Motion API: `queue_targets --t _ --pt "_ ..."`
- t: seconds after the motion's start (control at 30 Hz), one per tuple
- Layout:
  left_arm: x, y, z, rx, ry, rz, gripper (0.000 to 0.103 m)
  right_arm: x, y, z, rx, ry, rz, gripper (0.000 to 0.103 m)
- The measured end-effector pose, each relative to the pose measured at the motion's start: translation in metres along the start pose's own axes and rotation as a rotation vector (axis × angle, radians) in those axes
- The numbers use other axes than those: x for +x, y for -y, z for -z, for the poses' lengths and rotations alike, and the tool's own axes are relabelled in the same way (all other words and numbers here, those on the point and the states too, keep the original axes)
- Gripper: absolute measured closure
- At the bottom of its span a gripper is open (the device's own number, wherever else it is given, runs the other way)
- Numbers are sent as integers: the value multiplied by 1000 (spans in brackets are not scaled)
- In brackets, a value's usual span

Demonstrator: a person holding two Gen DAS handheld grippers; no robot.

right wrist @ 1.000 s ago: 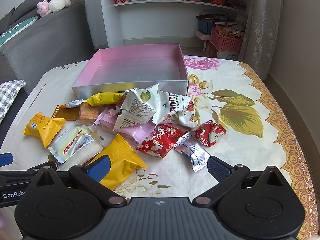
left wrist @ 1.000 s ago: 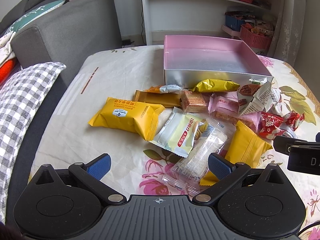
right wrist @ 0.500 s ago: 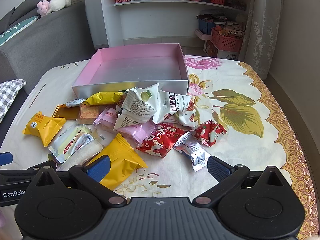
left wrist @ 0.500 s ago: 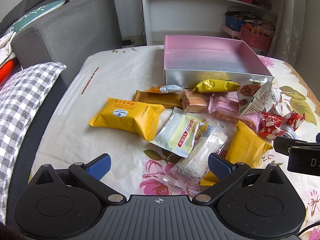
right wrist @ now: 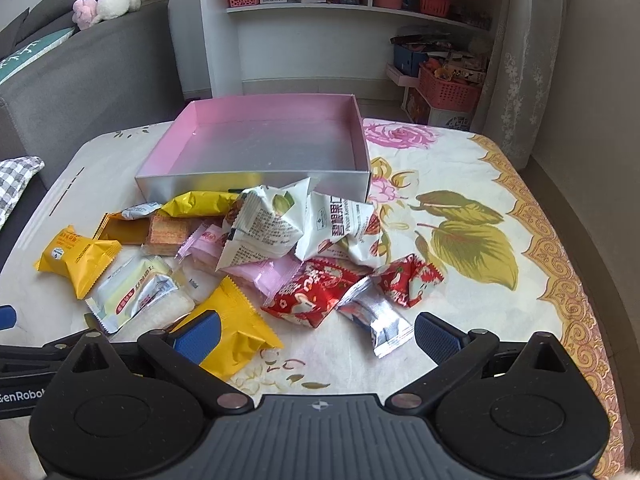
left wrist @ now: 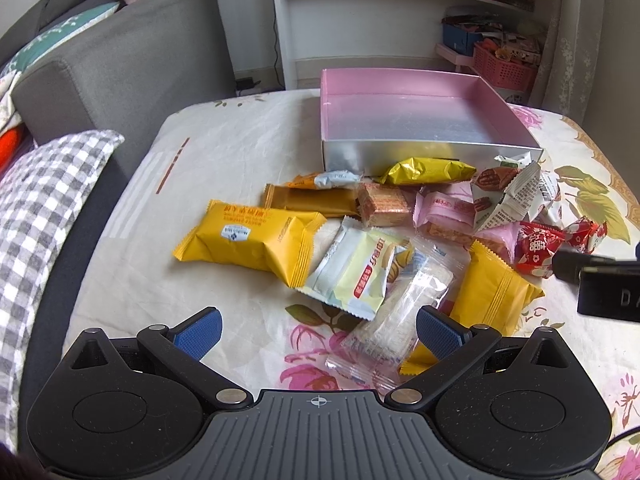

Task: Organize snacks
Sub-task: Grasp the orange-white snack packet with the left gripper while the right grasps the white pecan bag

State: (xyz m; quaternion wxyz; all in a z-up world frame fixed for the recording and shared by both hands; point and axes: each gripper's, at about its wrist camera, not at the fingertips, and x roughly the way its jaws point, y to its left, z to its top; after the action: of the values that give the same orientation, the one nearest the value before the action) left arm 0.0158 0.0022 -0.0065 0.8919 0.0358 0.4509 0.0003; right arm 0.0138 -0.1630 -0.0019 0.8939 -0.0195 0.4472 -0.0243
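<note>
Snacks lie loose on the floral tabletop (left wrist: 224, 152), heaped against the near wall of the pink box (left wrist: 424, 152), which is empty. Nothing is packed yet, so judge the task as at its start.

Work from your left. The large yellow packet (left wrist: 250, 242) lies flat and clear of the heap on its left side, which makes it the easiest first pick. Next to it, the pale green-and-white packet (left wrist: 354, 270) overlaps the clear rice-cracker packet (left wrist: 396, 320); lift the upper one first, or the lower one is likely to drag.

Your left tongs (left wrist: 318, 326) stand spread wide with nothing between them, low over the tabletop just short of the clear packet. Held there, they cover the left half of the heap.

Further right, the second yellow packet (right wrist: 236, 330) lies just in front of the left finger of your right tongs (right wrist: 318, 332). These tongs are also spread apart and empty, and the silver packet (right wrist: 378, 320) and red packets (right wrist: 316, 290) lie ahead of them. The white nut packets (right wrist: 264, 228) lean on the box wall, stacked over the pink packets (right wrist: 272, 276).

Both tools sit side by side, dividing the heap between them. The box opens upward, so expect each packet to need lifting over its wall.
</note>
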Motion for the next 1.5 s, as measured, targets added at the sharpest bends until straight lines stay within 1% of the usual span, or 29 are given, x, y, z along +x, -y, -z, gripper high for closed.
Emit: queue_targets --t 0.1,0.17,0.27,0.4,0.47,0.53,0.6,0.67,0.73,0.83,0.93,1.07,1.1,1.27,1.37,1.43,1.5 --pt "-3 0 -8 19 24 15 0 4 4 -8 -15 24 10 7" --pt "-1 -1 -16 34 19 30 0 8 7 -15 -15 21 -1 8" --pt "5 -6 -27 40 1 62 0 15 12 -27 -3 1 -60 10" --pt "15 -12 -45 65 1 61 0 24 20 -44 5 -24 -118 11" --pt "23 -18 -54 47 -1 68 0 28 26 -50 42 -43 -156 13" --pt "34 -26 -63 17 -25 93 0 36 31 -55 96 -72 -216 13" --pt "45 -27 -72 42 -51 127 0 45 34 -61 140 -103 -273 15" --pt "57 -30 -78 48 -52 133 0 53 33 -66 165 -114 -302 17" --pt "70 -34 -81 26 -61 157 0 61 34 -69 202 -128 -331 18" --pt "88 -41 -86 -40 -75 206 1 72 37 -70 264 -163 -396 20" --pt "100 -44 -94 -86 -69 229 1 73 33 -71 287 -169 -450 23" --pt "112 -38 -100 -92 -56 229 2 78 30 -74 316 -169 -482 25" --pt "114 -37 -101 -90 -53 228 4 79 29 -74 320 -168 -481 26" --pt "119 -30 -102 -39 -27 212 10 88 32 -69 335 -170 -472 31" --pt "124 -29 -101 -23 -35 204 17 93 35 -66 342 -174 -462 35" --pt "126 -29 -100 -24 -43 199 24 94 36 -66 349 -170 -463 36" --pt "128 -30 -100 -26 -50 193 29 94 36 -65 347 -165 -458 38"
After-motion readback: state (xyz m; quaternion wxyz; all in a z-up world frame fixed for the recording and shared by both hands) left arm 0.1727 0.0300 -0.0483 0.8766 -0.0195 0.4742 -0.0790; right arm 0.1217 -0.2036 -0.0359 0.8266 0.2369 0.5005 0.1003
